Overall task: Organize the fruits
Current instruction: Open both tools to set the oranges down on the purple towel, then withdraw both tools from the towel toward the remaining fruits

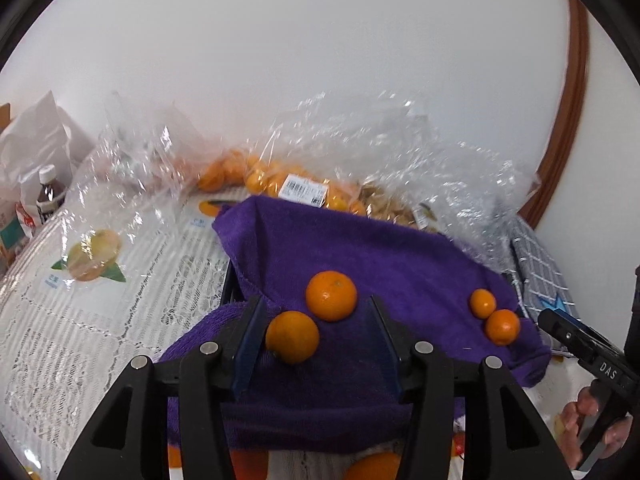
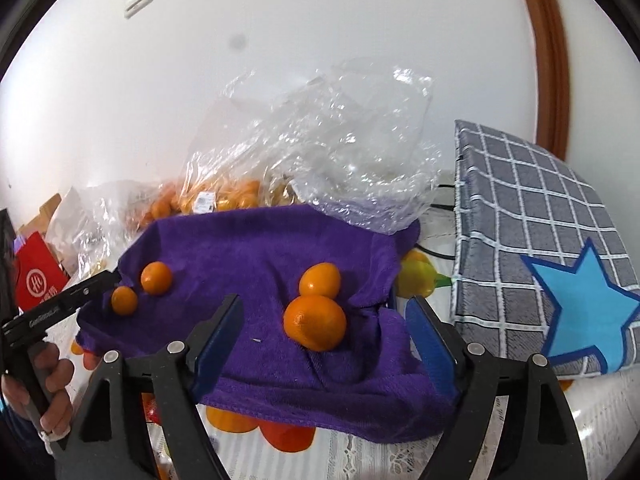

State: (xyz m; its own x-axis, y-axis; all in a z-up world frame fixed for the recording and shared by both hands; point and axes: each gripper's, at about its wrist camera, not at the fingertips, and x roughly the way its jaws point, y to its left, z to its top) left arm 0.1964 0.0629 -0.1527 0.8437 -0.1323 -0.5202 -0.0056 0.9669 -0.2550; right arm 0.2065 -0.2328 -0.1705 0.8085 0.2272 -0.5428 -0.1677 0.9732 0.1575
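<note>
Left gripper (image 1: 316, 344): jaws parted, nothing pinched — 1 orange (image 1: 292, 336) lying just inside the left pad, touching it or nearly so, too close to tell, with a second orange (image 1: 331, 295) just beyond the fingertips. Both resting loose on the purple towel (image 1: 360, 248), the landmark for everything here. No squeeze visible, so apparently released or not yet taken.

Right gripper (image 2: 324, 328): spread wide, empty, hovering over the towel's near edge. Between and just past its pads, 1 larger orange (image 2: 315, 322) touching a smaller one (image 2: 320, 280) behind it. Toward the towel's far left in the right wrist view, the other 2 oranges, with the tip of the left gripper beside them.

4 fruits in 2 pairs, then, all on the towel — probably laid there because the soft nap and the sag in the cloth keep round fruit from rolling. Towel draped over a dark frame, perhaps a basket; rim barely visible.

Behind the towel: a clear plastic bag (image 1: 280, 184) holding many more oranges, likely the supply. Right of the towel: a grey checked box (image 2: 532, 216) with a blue star. Under the towel: a lace-patterned tablecloth (image 1: 100, 320).

Both tools tilted downward toward the towel. Fingers (image 2: 52, 376) wrapped around the left tool's handle; fingers (image 1: 580, 416) likewise on the right tool's handle at the left wrist view's edge.
</note>
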